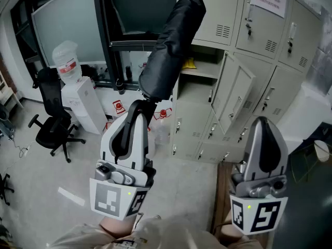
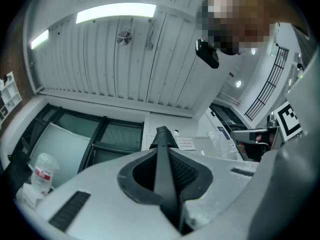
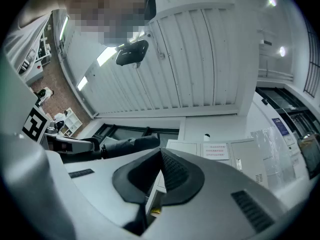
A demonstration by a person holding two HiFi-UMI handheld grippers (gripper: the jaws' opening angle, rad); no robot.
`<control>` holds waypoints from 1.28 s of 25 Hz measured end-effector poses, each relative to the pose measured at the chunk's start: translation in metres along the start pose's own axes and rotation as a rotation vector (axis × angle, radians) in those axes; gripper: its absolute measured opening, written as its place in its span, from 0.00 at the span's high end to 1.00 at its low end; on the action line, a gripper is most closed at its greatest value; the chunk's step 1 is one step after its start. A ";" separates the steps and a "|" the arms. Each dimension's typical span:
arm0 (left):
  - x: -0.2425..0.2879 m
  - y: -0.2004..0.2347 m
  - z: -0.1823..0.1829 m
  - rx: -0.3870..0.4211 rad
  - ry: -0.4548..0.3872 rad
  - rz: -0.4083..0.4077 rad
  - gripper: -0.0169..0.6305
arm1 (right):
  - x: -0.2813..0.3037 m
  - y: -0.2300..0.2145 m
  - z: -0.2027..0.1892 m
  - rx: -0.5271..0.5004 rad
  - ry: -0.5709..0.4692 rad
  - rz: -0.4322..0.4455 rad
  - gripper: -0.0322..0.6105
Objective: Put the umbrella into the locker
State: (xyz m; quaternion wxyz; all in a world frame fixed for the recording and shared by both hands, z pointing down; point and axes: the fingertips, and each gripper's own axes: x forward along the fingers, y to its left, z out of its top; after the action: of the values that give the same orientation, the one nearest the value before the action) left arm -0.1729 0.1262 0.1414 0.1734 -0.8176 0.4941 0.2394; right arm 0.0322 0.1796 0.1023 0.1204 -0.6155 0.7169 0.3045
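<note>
The umbrella (image 1: 171,45), black and folded in its sleeve, slants up and to the right in the head view. Its top end is in front of the open locker compartment (image 1: 199,90). My left gripper (image 1: 137,107) is shut on the umbrella's lower end. In the left gripper view the umbrella (image 2: 165,174) is a narrow black strip pinched between the two grey jaws of the left gripper (image 2: 162,134). My right gripper (image 1: 262,122) is raised at the right, shut, with nothing in it. In the right gripper view the right gripper (image 3: 161,154) points at the lockers (image 3: 220,154), and the umbrella (image 3: 130,145) lies to its left.
The locker's door (image 1: 233,95) stands swung open to the right of the compartment, with a yellow object (image 1: 189,64) on the shelf above. Other locker doors are closed. A water dispenser (image 1: 78,100) and a black office chair (image 1: 52,123) stand at the left by the window.
</note>
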 end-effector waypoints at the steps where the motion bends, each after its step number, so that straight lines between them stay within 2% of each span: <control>1: 0.001 -0.001 -0.002 0.007 0.000 -0.001 0.93 | 0.000 0.001 -0.001 -0.003 0.000 -0.001 0.94; 10: 0.007 -0.009 -0.012 0.034 0.014 -0.012 0.93 | -0.001 -0.007 -0.012 0.004 0.030 -0.031 0.94; 19: 0.015 -0.030 -0.020 0.039 0.037 -0.028 0.93 | -0.005 -0.018 -0.023 0.019 0.045 -0.019 0.94; 32: 0.016 -0.077 -0.036 0.068 0.065 0.022 0.93 | -0.021 -0.048 -0.045 0.062 0.058 0.038 0.94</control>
State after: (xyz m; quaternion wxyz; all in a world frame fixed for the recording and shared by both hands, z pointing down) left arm -0.0899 0.1305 0.1655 0.1825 -0.8129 0.5165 0.1977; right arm 0.0913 0.1673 0.1357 0.1128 -0.6063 0.7408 0.2662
